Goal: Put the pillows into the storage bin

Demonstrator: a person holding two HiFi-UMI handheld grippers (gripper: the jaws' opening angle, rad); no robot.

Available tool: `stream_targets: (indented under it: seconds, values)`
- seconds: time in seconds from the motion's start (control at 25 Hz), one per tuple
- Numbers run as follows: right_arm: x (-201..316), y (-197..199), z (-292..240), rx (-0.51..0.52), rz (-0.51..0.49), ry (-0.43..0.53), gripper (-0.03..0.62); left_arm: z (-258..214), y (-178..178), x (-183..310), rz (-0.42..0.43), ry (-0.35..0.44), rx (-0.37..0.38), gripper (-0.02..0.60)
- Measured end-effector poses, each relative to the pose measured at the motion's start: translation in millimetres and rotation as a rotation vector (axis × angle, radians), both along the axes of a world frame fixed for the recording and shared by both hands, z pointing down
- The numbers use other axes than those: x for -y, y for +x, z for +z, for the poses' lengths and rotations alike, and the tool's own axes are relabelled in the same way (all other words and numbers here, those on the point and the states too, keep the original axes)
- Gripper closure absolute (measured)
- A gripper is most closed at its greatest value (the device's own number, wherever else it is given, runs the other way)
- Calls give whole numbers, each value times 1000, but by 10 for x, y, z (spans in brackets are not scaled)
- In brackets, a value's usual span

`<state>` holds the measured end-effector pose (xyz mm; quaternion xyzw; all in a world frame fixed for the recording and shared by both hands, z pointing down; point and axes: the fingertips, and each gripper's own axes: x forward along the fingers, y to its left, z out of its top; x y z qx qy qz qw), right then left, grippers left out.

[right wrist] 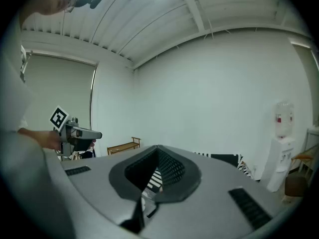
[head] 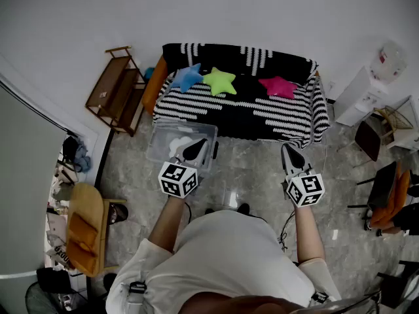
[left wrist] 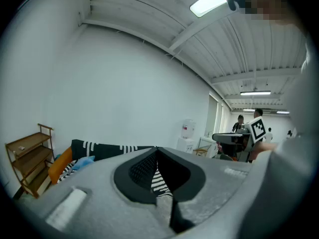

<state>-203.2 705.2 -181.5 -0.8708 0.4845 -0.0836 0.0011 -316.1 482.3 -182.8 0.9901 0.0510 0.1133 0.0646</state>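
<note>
Nearest the head camera is the person's white shirt [head: 229, 254], with both forearms held out in front of it.

1. Grippers. Left gripper [head: 195, 150]: jaws together at the tips, nothing between them. Right gripper [head: 292, 156]: jaws fully closed, also empty. Both point roughly level toward the sofa [head: 262, 120].

2. Task items. Three star-shaped pillows lie on the striped sofa, well ahead of both grippers: blue pillow [head: 187, 77] and green pillow [head: 220, 80] ahead of the left gripper, pink pillow [head: 278, 86] ahead of the right. The storage bin [head: 157, 136], clear plastic, sits on the floor directly below the left gripper's tips. No pillow is in it yet, as far as I can judge (something pale shows inside; I cannot identify it).

3. Step in hand, my judgement: the reach has not begun. I would open the jaws wide before closing in, take each pillow by the body and not by a star point, and expect the stuffing to compress under the pads.

4. Writing. No brand or text is legible. Only the square markers on the left cube [head: 178, 179] and right cube [head: 305, 190] show.
</note>
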Motion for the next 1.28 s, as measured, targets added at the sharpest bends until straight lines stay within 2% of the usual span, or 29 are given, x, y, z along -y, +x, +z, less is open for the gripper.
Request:
stream_targets:
  seconds: [0.96,1.28]
  values:
    - [-187,408,130,34,19,5,585,131,328,-121,-18,-1,23,565]
    - [-319,646,127,19,45,-3,398,198,453,-182,-38,-5,30,565]
